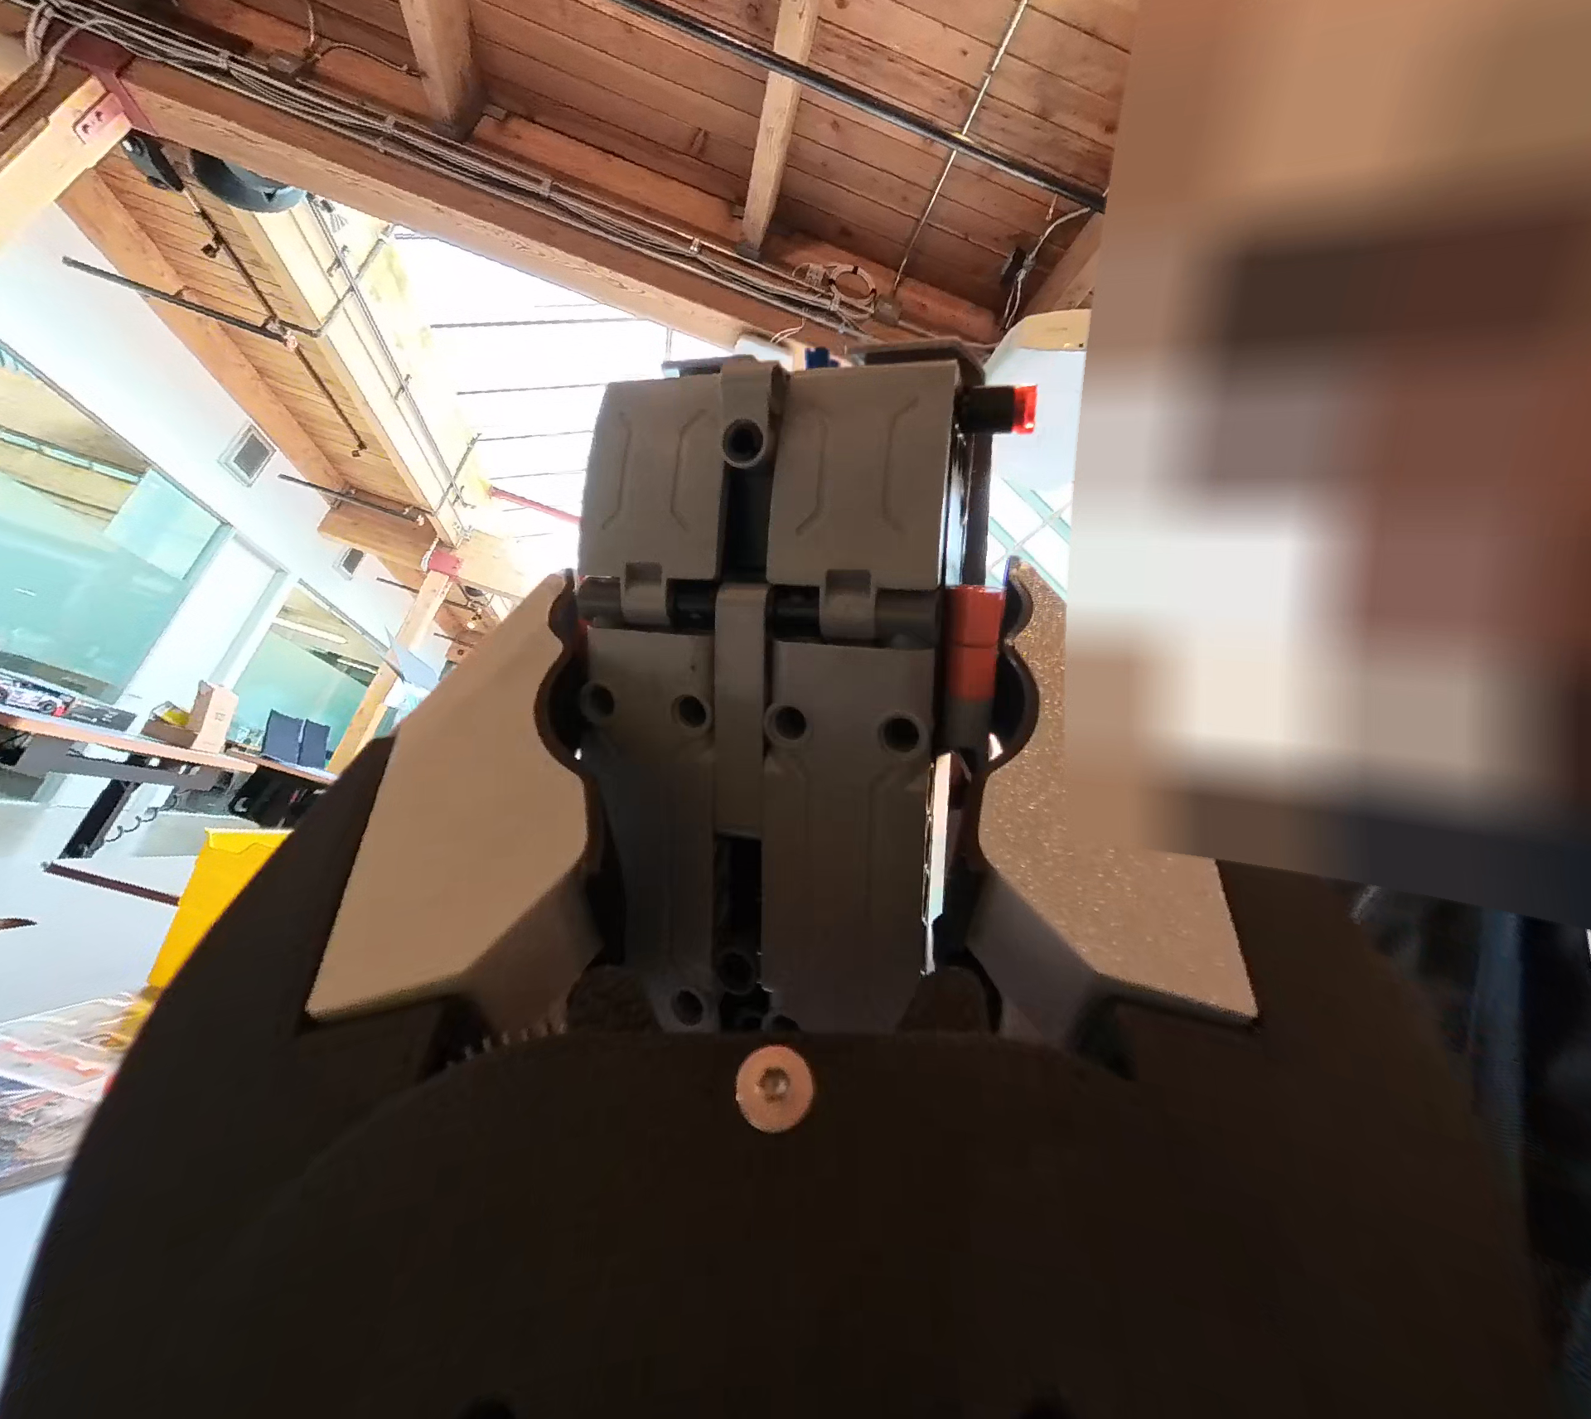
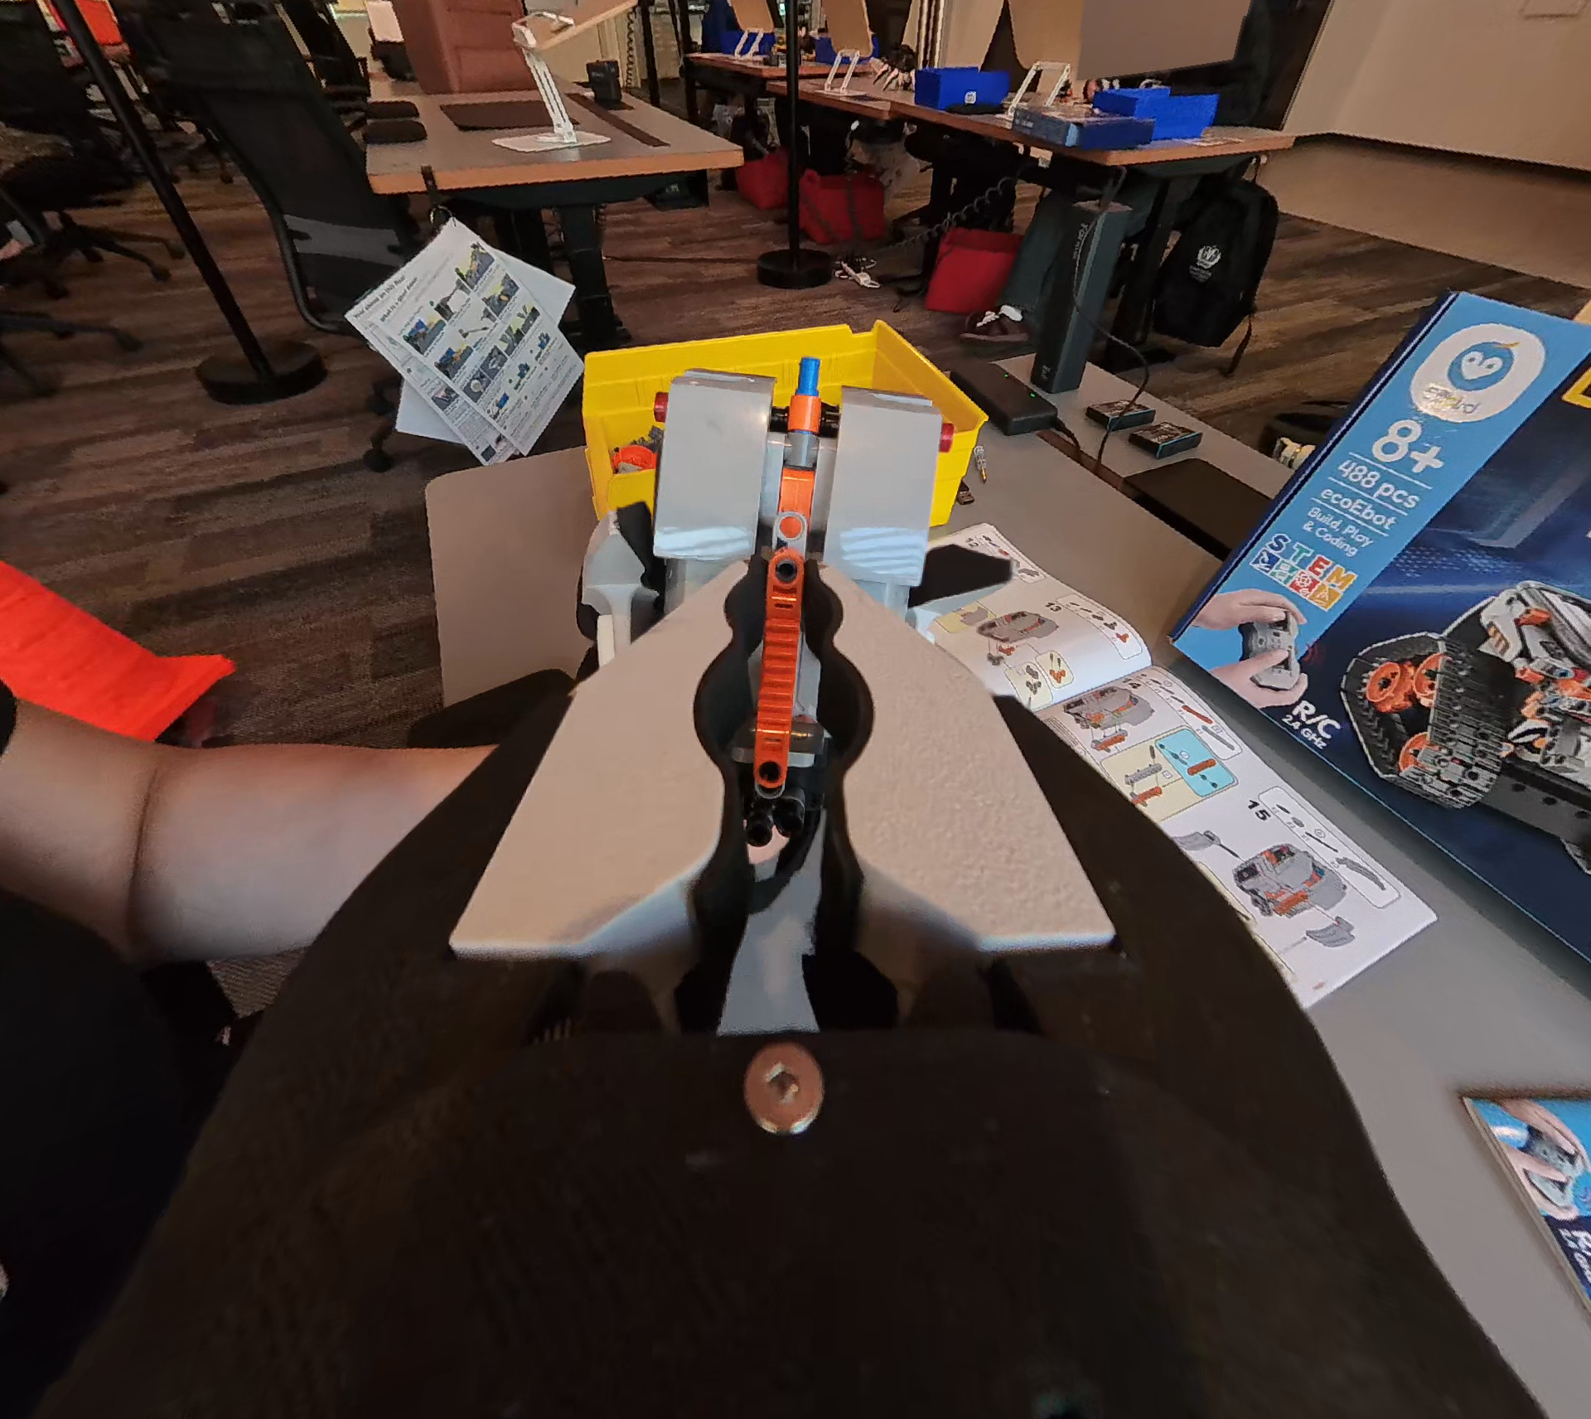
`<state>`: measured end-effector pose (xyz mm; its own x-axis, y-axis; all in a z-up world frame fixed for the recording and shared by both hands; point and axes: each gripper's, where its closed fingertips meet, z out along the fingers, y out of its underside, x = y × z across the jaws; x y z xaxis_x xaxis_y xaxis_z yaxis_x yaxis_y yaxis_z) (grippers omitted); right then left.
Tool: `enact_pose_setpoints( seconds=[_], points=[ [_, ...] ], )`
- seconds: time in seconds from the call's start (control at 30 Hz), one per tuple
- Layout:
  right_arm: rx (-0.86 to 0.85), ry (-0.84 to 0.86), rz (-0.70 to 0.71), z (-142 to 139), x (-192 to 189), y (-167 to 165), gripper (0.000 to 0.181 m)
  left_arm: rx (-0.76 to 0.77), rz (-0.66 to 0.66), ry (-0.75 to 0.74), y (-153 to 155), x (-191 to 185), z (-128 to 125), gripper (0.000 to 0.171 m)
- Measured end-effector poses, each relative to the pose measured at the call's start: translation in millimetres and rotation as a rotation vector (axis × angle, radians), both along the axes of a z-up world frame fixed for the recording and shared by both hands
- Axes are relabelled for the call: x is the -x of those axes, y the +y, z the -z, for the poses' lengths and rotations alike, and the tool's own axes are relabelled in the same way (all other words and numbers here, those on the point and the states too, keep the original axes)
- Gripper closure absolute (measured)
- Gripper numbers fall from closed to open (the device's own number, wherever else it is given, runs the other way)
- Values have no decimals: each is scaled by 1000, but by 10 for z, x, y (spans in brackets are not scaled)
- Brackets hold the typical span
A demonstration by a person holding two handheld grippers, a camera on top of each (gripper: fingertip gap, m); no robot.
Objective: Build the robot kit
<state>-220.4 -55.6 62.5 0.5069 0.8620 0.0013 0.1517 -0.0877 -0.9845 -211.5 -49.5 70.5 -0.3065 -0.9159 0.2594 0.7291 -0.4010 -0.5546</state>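
My left gripper [image 1: 788, 603] points up toward the wooden ceiling and is shut on a grey brick-built assembly [image 1: 766, 689] with hinged panels and red pins on its right side. In the right wrist view the same assembly [image 2: 715, 465] shows as two grey panels with a blue-tipped orange column between them. My right gripper [image 2: 783, 585] is shut on an orange toothed beam [image 2: 775, 671] that runs along the assembly's middle. Part of the left gripper [image 2: 603, 594] shows below the assembly. A person's forearm [image 2: 215, 844] reaches in from the left.
A yellow parts bin [image 2: 904, 361] stands just behind the assembly on the grey table [image 2: 508, 560]; it also shows in the left wrist view [image 1: 215, 887]. An open instruction booklet [image 2: 1162, 740] and a blue kit box [image 2: 1420, 603] lie to the right. Desks and chairs fill the room beyond. Only a small space, under 4 cm, lies between the two pairs of fingers.
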Motion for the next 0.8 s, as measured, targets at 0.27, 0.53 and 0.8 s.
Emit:
enact_pose_setpoints(
  seconds=[0.27,0.53,0.8],
  points=[
    [-8,-56,0,-14,-105,-39,175,-38,33,147,-124,-247,93,78],
    [115,37,-13,51,-159,67,175,107,152,123,3,-242,122,78],
    [350,164,-12,233,-249,236,175,303,221,82,286,-168,219,85]
  ],
)
